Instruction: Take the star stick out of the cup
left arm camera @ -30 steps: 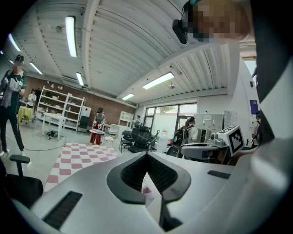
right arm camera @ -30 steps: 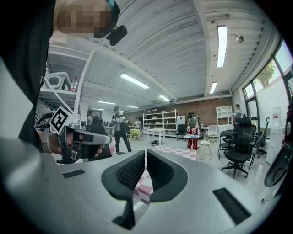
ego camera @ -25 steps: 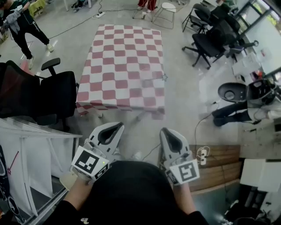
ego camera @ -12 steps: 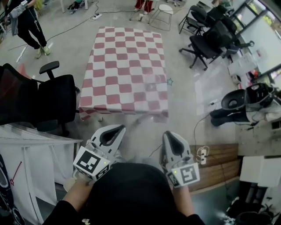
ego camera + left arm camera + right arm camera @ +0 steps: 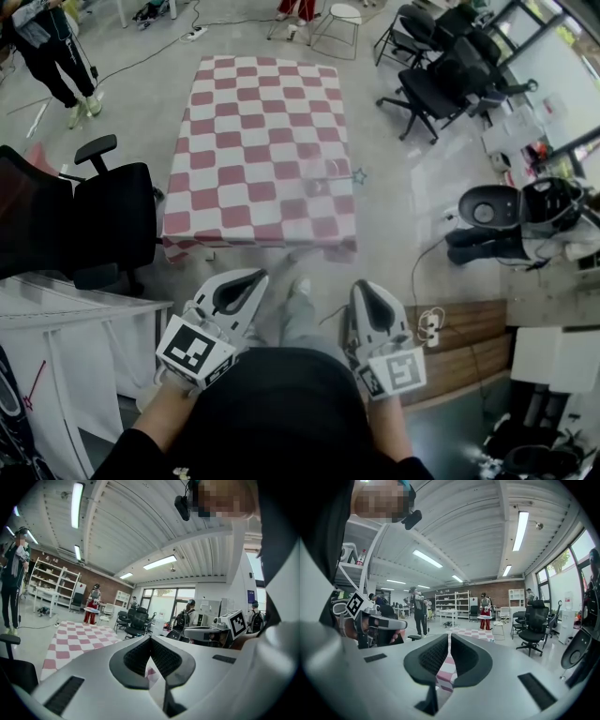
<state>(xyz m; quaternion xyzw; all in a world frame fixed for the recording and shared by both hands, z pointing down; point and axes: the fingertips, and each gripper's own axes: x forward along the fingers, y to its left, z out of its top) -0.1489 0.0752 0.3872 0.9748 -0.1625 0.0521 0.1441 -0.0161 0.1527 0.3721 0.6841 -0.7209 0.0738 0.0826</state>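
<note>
The table with the red-and-white checkered cloth (image 5: pixel 253 122) stands ahead on the floor. Near its right edge sits a clear cup (image 5: pixel 325 180), faint in the head view. A thin stick leans out of it to the right and ends in a small star (image 5: pixel 358 175). Both grippers are held low, close to my body and far short of the table. The left gripper (image 5: pixel 246 279) (image 5: pixel 150 638) is shut with nothing in it. The right gripper (image 5: pixel 366 287) (image 5: pixel 449 637) is shut and empty too. My leg and shoe (image 5: pixel 298 292) show between them.
A black office chair (image 5: pixel 108 211) stands by the table's left side, and a white rack (image 5: pixel 66 337) is at my left. More black chairs (image 5: pixel 441 70) and a stool (image 5: pixel 341 17) lie beyond. A power strip (image 5: pixel 433 326) and wooden boards (image 5: pixel 473 342) are at my right. A person (image 5: pixel 47 47) stands far left.
The view has shifted a little toward the table, and my leg now shows between the grippers. Both grippers keep the same shut pose.
</note>
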